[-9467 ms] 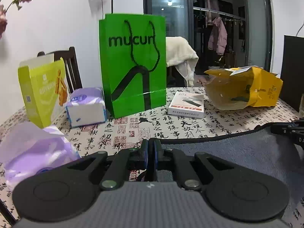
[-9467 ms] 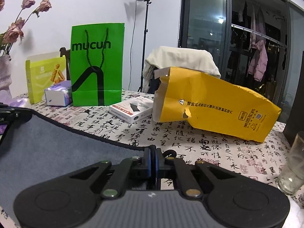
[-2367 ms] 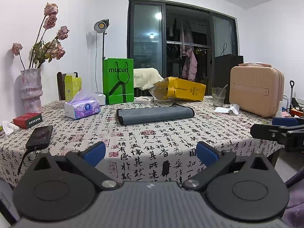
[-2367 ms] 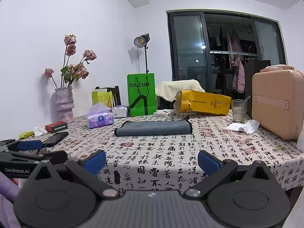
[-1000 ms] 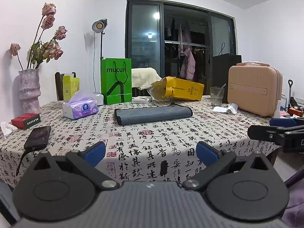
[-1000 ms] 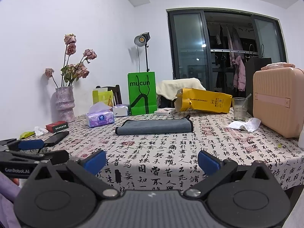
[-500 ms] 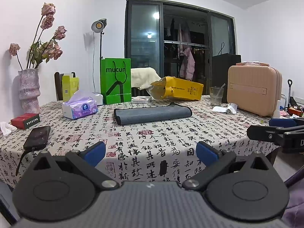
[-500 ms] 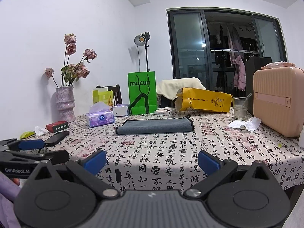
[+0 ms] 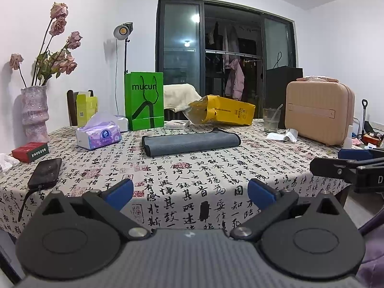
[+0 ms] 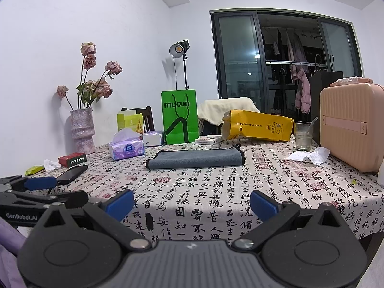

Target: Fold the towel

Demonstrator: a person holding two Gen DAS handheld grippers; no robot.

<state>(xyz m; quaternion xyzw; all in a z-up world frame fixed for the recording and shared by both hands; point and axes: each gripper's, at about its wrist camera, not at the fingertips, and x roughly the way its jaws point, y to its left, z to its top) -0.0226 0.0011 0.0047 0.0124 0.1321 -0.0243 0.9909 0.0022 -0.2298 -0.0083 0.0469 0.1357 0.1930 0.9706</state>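
Note:
The grey towel point(image 9: 189, 142) lies folded into a long flat strip on the patterned tablecloth, toward the far middle of the table; it also shows in the right wrist view point(image 10: 195, 159). My left gripper point(image 9: 190, 192) is open and empty, held back at the table's near edge, far from the towel. My right gripper point(image 10: 192, 202) is open and empty too, likewise at the near edge. The right gripper shows at the right edge of the left wrist view point(image 9: 348, 165); the left gripper shows at the left edge of the right wrist view point(image 10: 40, 192).
Behind the towel stand a green paper bag point(image 9: 144, 100), a yellow bag point(image 9: 223, 112) and a small white box point(image 9: 176, 124). A tissue pack point(image 9: 98, 136), phone point(image 9: 45, 169), red box point(image 9: 30, 152) and vase point(image 9: 34, 114) lie left; a glass point(image 9: 271, 120) and beige case point(image 9: 319, 112) right.
Since 9.5 s ago both grippers let go of the towel, opened and pulled back to the near edge. Over the last second the views have barely shifted.

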